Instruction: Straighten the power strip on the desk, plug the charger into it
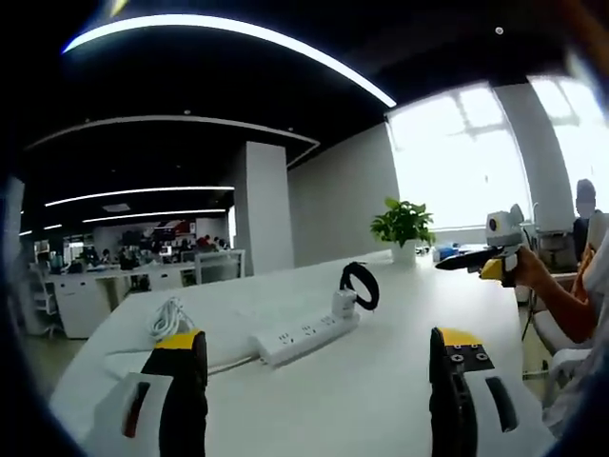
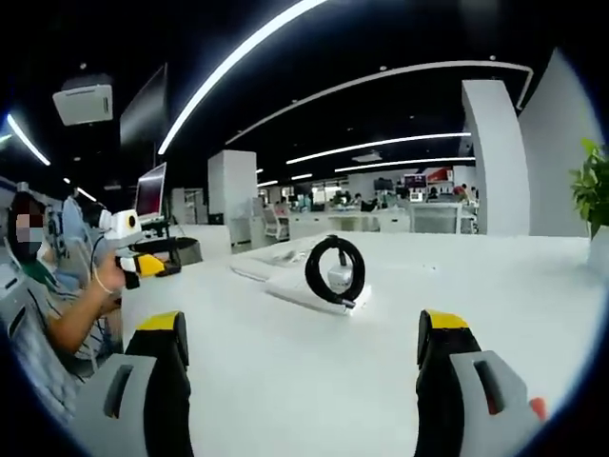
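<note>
A white power strip (image 1: 303, 336) lies at an angle on the white desk (image 1: 381, 390), its cord running off to the left. A white charger (image 1: 343, 305) with a coiled black cable (image 1: 362, 284) stands at the strip's right end; I cannot tell whether it is plugged in. My left gripper (image 1: 318, 339) is open, just short of the strip. My right gripper (image 2: 302, 322) is also open and empty, facing the charger (image 2: 340, 278) and its cable loop (image 2: 334, 270) from farther back. Each gripper appears in the other's view, held by a hand: the right gripper (image 1: 455, 262) and the left gripper (image 2: 183, 251).
A bundled white cable (image 1: 170, 319) lies left of the strip. At the desk's far end stands a potted plant (image 1: 402, 227). A seated person's arm (image 2: 81, 309) holds the left gripper at the desk's edge. More office desks and a white pillar (image 1: 261, 207) lie beyond.
</note>
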Motion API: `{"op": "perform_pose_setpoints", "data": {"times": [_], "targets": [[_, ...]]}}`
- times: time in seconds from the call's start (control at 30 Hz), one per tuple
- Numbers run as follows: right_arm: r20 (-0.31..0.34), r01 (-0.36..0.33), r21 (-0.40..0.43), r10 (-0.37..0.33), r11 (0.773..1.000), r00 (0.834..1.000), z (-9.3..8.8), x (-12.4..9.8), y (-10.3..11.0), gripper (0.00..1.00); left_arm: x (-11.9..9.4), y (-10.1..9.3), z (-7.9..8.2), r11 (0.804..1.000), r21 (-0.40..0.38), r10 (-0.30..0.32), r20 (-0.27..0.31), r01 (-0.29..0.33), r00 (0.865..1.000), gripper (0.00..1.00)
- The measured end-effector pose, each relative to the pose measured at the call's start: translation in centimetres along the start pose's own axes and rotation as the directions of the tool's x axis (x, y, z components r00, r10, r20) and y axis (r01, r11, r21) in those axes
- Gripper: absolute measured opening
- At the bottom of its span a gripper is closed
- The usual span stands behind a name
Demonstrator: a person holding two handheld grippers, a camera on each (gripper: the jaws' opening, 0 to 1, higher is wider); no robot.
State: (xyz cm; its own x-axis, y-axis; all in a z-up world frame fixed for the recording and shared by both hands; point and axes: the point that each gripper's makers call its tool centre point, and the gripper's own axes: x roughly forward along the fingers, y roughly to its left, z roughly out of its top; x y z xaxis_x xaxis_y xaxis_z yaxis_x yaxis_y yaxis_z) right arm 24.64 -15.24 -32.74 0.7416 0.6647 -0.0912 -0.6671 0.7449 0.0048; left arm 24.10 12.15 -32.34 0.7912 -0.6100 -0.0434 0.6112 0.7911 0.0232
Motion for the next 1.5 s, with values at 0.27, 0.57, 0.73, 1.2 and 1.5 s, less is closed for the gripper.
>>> {"op": "perform_pose_setpoints", "data": {"times": [0.27, 0.57, 0.73, 1.2, 1.5], "targets": [[-0.008, 0.061, -0.032, -0.061, 0.998, 0.998, -0.8, -0.9, -0.8, 1.00, -0.4, -0.1, -1.5, 0.999, 0.016, 0.045, -0.014, -0.044, 0.999, 0.99], [-0.023, 0.127, -0.034, -0.128, 0.991, 0.992, -2.4, -1.8, -2.4, 1.00, -1.3, 0.1, -3.1, 0.996, -0.013, 0.089, -0.014, -0.089, 0.996, 0.99], [-0.020, 0.136, 0.011, -0.136, 0.991, 0.991, -3.5, -2.3, -2.7, 1.00, -2.0, -0.1, -3.5, 0.994, -0.020, 0.108, -0.016, -0.109, 0.994, 0.99], [-0.037, 0.158, 0.036, -0.157, 0.987, 0.987, -5.3, -3.0, -2.5, 1.00, -3.6, 0.3, -4.9, 0.984, -0.036, 0.173, -0.046, -0.175, 0.984, 0.99], [-0.046, 0.169, 0.028, -0.167, 0.985, 0.985, -5.5, -3.0, -2.3, 1.00, -4.1, 0.4, -5.7, 0.981, -0.060, 0.182, -0.053, -0.185, 0.982, 0.99]]}}
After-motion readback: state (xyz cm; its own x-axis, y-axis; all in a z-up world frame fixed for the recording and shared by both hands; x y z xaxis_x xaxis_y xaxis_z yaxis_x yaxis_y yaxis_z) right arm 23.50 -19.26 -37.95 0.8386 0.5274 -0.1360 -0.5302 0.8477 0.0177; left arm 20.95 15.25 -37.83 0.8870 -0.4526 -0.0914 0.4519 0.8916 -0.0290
